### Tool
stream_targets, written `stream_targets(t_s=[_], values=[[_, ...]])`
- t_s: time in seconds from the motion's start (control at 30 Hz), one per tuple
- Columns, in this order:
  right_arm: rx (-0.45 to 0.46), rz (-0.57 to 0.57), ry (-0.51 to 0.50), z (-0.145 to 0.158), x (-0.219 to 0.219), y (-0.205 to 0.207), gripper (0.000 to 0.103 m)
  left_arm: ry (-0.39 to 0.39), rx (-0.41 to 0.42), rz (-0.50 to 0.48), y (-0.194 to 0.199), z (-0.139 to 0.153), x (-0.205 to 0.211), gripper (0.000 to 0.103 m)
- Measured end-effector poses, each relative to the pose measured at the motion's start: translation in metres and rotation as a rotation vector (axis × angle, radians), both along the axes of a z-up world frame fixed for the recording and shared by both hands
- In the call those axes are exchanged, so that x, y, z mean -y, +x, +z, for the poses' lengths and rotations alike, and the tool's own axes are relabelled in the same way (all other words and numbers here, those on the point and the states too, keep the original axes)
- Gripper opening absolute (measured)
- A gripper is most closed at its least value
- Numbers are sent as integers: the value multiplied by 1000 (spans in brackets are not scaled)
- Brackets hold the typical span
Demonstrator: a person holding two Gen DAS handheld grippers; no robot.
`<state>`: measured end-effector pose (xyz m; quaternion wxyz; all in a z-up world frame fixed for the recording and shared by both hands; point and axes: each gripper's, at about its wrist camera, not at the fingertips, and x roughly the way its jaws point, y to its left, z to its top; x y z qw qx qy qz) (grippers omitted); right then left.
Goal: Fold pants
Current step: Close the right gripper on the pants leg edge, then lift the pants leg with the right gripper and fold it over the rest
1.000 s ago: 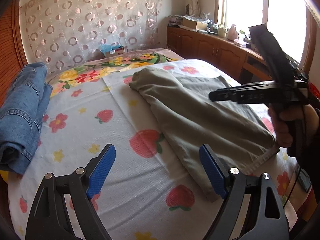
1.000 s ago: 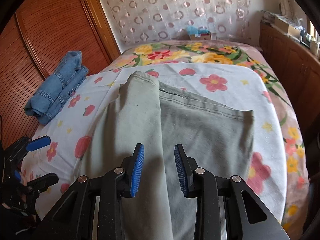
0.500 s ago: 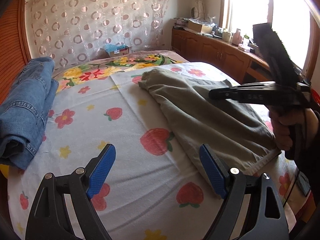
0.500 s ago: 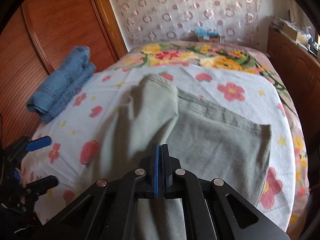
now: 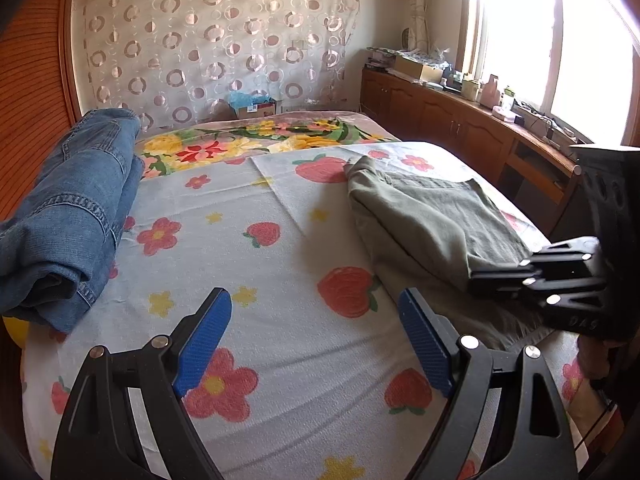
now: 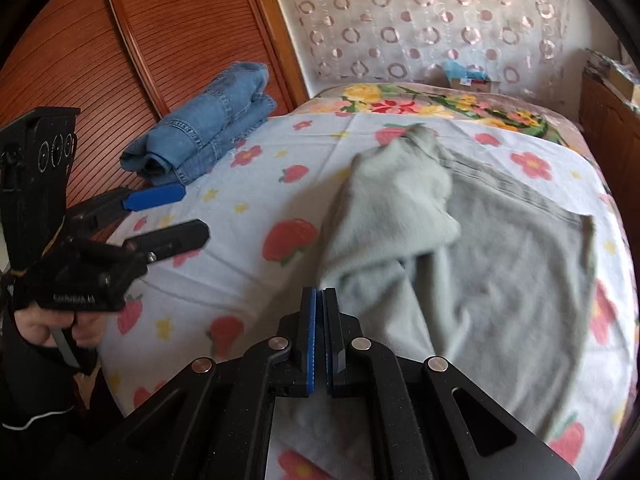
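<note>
Grey-green pants (image 5: 420, 216) lie half folded on the flowered sheet; they also show in the right wrist view (image 6: 472, 264). My right gripper (image 6: 319, 304) is shut on the pants' near end and lifts a bunched layer of the cloth. It shows from the side in the left wrist view (image 5: 476, 280). My left gripper (image 5: 312, 328) is open and empty, hovering over bare sheet left of the pants; it also shows in the right wrist view (image 6: 168, 216).
Folded blue jeans (image 5: 72, 208) lie at the bed's left edge by the wooden wardrobe (image 6: 140, 40). A wooden counter (image 5: 460, 120) with clutter runs along the right wall under the window. A small box (image 5: 256, 108) sits beyond the bed.
My right gripper closed on the pants' near end and pulled it up and toward the far end, bunching the cloth. My left gripper stayed open and shifted lower and left.
</note>
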<state>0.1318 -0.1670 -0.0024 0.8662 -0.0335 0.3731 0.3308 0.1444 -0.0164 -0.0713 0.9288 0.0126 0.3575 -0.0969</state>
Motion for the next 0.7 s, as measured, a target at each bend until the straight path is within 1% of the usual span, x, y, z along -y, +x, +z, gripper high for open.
stream_targets(t_s=[0.13, 0.2, 0.27, 0.37, 0.43, 0.67, 0.7], values=[[49, -68, 5, 14, 27, -9, 14, 0, -3, -4, 0, -2, 3, 86], [62, -113, -21, 17, 34, -6, 16, -1, -7, -10, 0, -4, 6, 86], [57, -130, -59, 18, 29, 3, 16, 5, -14, -22, 0, -6, 12, 86], [16, -122, -106, 9, 17, 17, 16, 16, -25, -43, -1, -11, 20, 86], [-10, -82, -107, 5, 3, 23, 16, 20, -32, -48, -1, -14, 22, 86], [-9, -24, -124, 1, -33, 15, 16, 19, -46, -42, -3, -18, 21, 86], [-13, -20, -120, -2, -35, 20, 17, 18, -46, -41, -3, -18, 21, 86]])
